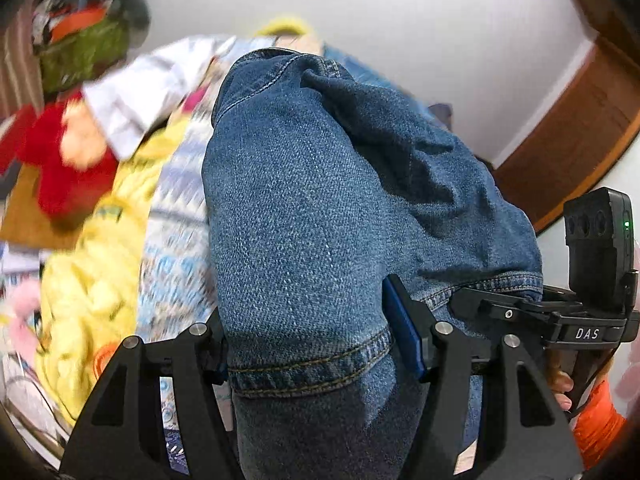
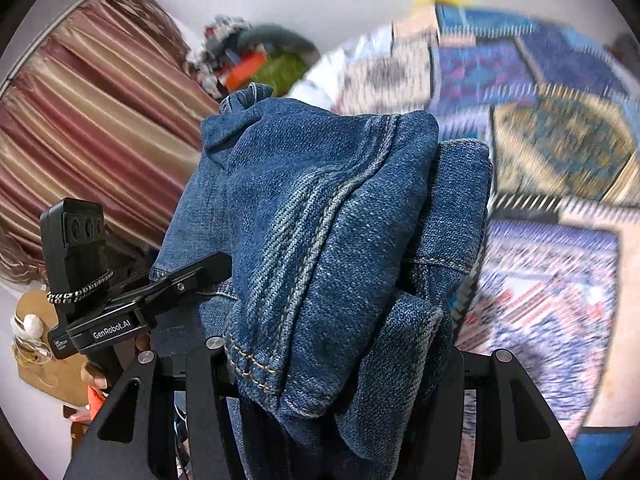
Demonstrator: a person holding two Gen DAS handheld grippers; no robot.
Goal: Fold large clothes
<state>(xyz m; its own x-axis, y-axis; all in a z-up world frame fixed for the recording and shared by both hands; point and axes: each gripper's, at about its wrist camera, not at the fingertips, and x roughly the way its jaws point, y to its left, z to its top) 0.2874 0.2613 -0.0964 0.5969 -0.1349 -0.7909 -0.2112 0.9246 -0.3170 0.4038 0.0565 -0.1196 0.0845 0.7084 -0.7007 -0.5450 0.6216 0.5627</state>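
A pair of blue denim jeans (image 1: 304, 208) hangs bunched between both grippers, lifted off the surface. My left gripper (image 1: 316, 356) is shut on a hemmed edge of the jeans; one blue pad (image 1: 404, 332) shows beside the cloth. The right gripper's body (image 1: 560, 316) shows at the right of the left wrist view, also on the denim. In the right wrist view the jeans (image 2: 320, 220) drape over my right gripper (image 2: 332, 372), which is shut on a stitched fold. The left gripper's body (image 2: 132, 312) shows at the left there, clamped on the denim.
A patterned blue and white bedspread (image 2: 552, 168) lies below. A pile of clothes and toys, yellow (image 1: 92, 280), red (image 1: 64, 160) and green (image 1: 84, 56), sits at the left. A striped curtain (image 2: 88, 120), white wall (image 1: 420, 20) and wooden door frame (image 1: 580, 128) surround.
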